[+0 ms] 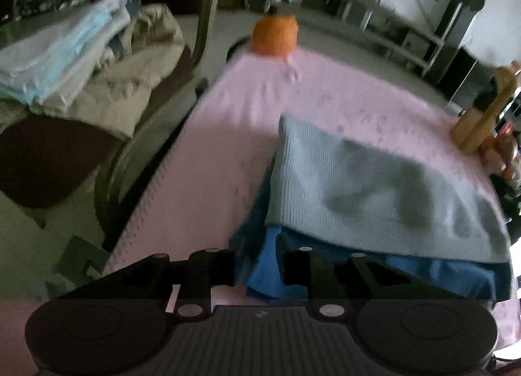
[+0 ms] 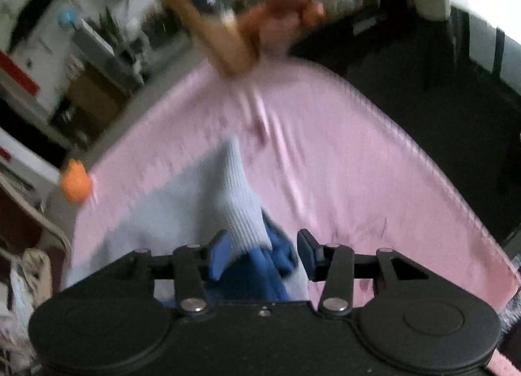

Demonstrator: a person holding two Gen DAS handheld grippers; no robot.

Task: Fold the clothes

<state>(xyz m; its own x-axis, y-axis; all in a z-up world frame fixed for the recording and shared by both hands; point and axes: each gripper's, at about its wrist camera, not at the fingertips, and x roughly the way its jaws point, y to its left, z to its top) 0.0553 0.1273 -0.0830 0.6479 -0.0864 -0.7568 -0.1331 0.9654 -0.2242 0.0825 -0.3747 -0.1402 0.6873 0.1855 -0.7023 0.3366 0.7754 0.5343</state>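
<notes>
A pale blue knit garment [image 1: 358, 187] lies folded on the pink tablecloth [image 1: 211, 135], with a dark blue layer [image 1: 423, 275] showing under its near edge. My left gripper [image 1: 259, 267] is at the garment's near left corner, jaws a little apart; dark blue cloth shows in the gap, but the pads do not pinch it. In the right wrist view a ridge of the pale blue knit [image 2: 241, 200] and dark blue cloth [image 2: 257, 275] run between the jaws of my right gripper [image 2: 262, 255]. Those jaws stand open, wider than the cloth.
An orange pumpkin-shaped object [image 1: 275, 35] sits at the table's far edge. A wooden stand [image 1: 482, 115] with small orange and brown items is at the far right. A chair [image 1: 202, 17] left of the table holds a stack of folded clothes [image 1: 65, 60]. The tablecloth's edge [image 2: 423, 154] drops to dark floor.
</notes>
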